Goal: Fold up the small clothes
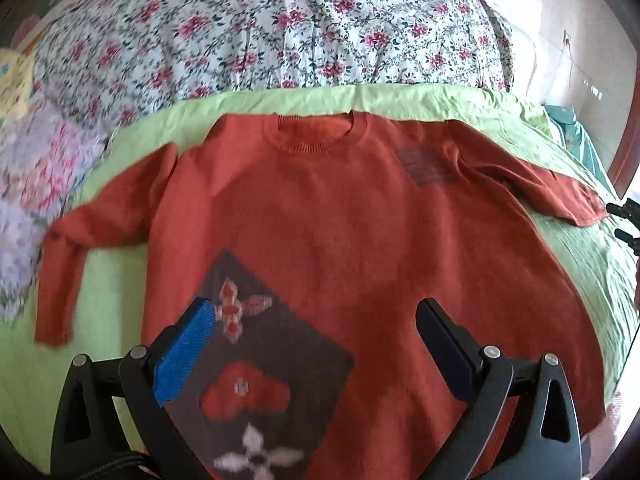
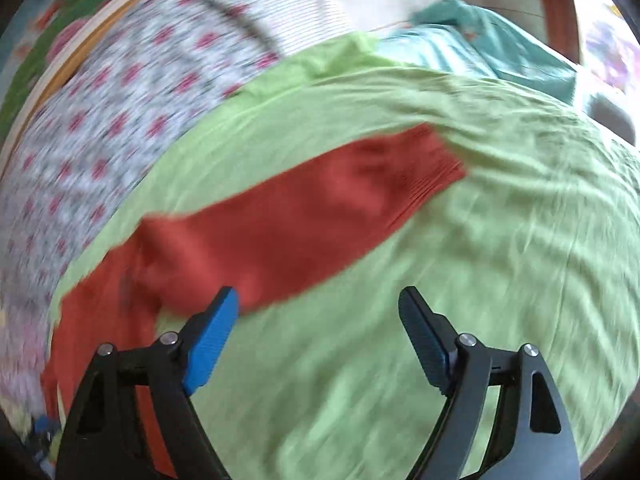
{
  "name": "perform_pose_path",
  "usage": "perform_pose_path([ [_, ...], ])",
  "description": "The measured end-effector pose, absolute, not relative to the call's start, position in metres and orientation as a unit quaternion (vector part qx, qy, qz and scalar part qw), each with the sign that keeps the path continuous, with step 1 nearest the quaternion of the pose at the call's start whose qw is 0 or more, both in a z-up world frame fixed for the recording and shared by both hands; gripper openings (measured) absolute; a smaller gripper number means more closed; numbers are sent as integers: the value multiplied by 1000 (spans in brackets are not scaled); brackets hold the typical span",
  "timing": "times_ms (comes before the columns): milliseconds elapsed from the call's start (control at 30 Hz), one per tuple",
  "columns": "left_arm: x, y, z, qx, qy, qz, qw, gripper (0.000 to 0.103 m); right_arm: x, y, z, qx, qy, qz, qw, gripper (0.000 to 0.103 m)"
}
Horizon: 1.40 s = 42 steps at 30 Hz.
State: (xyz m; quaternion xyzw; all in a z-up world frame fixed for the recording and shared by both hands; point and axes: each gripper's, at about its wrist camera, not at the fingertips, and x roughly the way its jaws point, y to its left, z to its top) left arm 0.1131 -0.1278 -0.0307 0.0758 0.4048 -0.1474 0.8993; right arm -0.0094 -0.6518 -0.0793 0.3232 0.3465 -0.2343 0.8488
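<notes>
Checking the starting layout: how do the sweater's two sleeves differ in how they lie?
The left sleeve bends at the elbow, its cuff hanging toward the camera; the right sleeve runs out fairly straight. The left gripper is over the body, the right gripper near the right sleeve. Both lie flat on the green sheet.

A rust-red sweater (image 1: 340,232) lies flat, front up, across the middle of the frame on a light green sheet (image 1: 112,360), both sleeves spread outward. The left gripper (image 1: 316,344) hangs over its lower hem, jaws wide apart and holding nothing. A floral quilt (image 1: 260,28) fills the top.
</notes>
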Motion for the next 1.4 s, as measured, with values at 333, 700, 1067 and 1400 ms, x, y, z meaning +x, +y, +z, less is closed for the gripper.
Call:
perform_pose_path([
  [333,194,-150,-65,101,424,-132,890,101,29,-724,-105,372,325,-276,825,14],
  [700,214,-118,-83,46,453,-160,876,100,113,-555,1,332,268,13,904,7],
  [1067,202,-60,-64,-29,437,-192,878,99,244,-284,-44,315,379,274,826,7],
  [1400,246,-67,-85,-76,478,-208,850,99,256,-239,-96,312,463,277,782,15],
])
